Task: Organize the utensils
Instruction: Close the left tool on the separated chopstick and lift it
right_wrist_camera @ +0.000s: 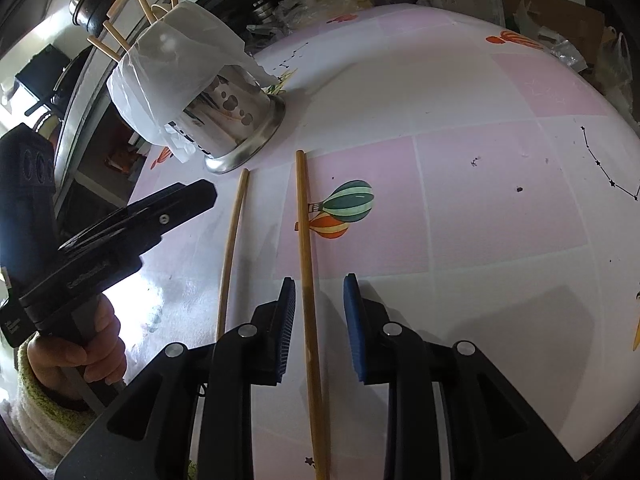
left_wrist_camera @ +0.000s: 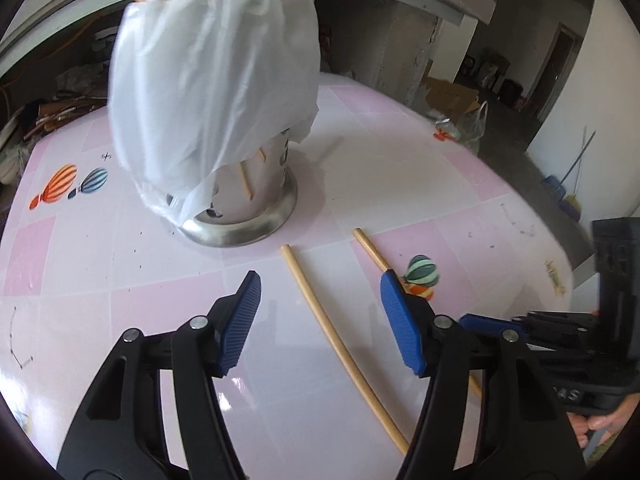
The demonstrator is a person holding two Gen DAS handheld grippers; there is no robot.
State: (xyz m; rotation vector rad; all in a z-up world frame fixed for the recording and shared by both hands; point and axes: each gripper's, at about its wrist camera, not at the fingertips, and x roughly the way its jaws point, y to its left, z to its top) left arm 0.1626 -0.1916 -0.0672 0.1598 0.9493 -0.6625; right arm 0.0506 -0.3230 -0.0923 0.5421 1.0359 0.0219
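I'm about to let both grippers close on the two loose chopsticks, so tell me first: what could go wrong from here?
1. The right gripper is open around one chopstick lying flat on the table; thin and round, it may roll or slip out as the jaws shut.
2. The left gripper straddles the other chopstick close by, so the two tools could collide.
3. The plastic bag drapes over the metal holder, already crowded with sticks; insertion may snag.

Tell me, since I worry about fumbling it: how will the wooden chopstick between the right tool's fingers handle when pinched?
The thin round wooden chopstick looks straight, so probably stiff and light. Lying flat on the glossy pink checked tablecloth, it may roll sideways. The open right tool straddles it, which should help.
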